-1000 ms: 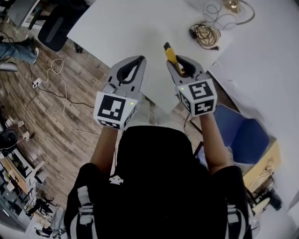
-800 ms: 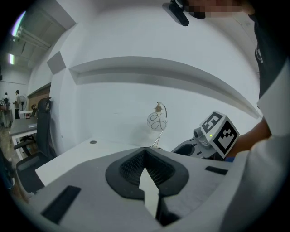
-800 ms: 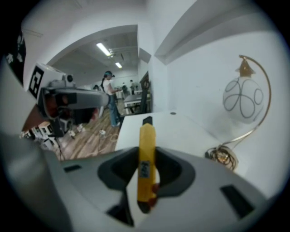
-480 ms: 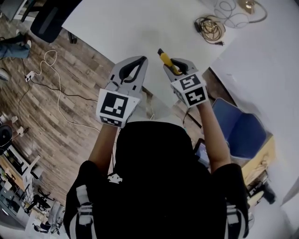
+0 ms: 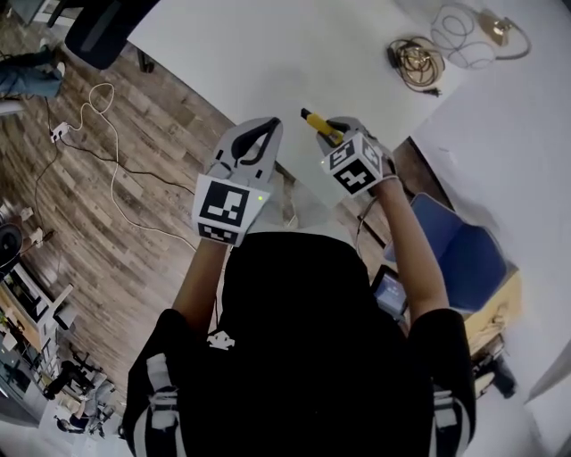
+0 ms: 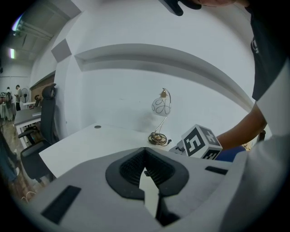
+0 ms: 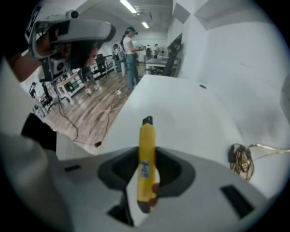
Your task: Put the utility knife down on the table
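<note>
A yellow utility knife [image 5: 318, 124] with a black tip is clamped between the pads of my right gripper [image 5: 336, 134], above the near edge of the white table [image 5: 268, 54]. From the right gripper view the knife [image 7: 146, 158] stands lengthwise between the jaws of the gripper [image 7: 146, 153], its tip pointing out over the tabletop [image 7: 181, 108]. My left gripper [image 5: 265, 127] hovers just to the left at the table edge. Its jaws are shut with nothing between them, and the tips meet in the left gripper view [image 6: 145, 149].
A coiled cable [image 5: 415, 58] and a small lamp [image 5: 495, 27] lie at the table's far right. A blue chair [image 5: 455, 250] sits below my right arm and a black office chair [image 5: 107, 22] at the far left. Cables trail over the wooden floor [image 5: 89, 161]. People stand in the distance [image 7: 129, 50].
Both grippers have sunk towards the table. The right one has tipped steeply downward and rolled, so its marker cube faces differently and the knife points further left.
</note>
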Available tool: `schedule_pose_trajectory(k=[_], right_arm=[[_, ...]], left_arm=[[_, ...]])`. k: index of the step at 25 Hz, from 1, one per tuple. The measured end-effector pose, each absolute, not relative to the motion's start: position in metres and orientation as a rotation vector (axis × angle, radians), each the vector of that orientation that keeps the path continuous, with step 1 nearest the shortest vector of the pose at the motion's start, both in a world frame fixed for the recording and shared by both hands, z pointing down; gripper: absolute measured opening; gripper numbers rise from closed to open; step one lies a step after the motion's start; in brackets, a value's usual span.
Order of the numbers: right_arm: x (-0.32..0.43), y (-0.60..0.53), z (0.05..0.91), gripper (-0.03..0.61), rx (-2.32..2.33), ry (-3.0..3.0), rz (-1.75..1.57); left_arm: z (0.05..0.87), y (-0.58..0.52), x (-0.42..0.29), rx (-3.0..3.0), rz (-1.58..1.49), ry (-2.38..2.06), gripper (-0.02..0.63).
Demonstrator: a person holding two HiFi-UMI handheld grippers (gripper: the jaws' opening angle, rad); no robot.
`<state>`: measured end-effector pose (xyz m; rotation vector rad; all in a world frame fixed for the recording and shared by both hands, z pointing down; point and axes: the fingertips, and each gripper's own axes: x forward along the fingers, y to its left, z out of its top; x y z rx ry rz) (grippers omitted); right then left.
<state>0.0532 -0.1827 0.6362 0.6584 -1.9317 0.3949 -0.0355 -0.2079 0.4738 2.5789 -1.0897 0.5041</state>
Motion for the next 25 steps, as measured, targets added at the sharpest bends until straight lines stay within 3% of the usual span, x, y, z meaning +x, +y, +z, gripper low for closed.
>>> schedule_pose_trajectory(k=[25], right_arm=[[0.061,-0.203,0.699,0.137,0.454,-1.773,0.322]], left_arm=[[0.497,-0.208,-0.053,2.516,0.562,-1.124,0.017]])
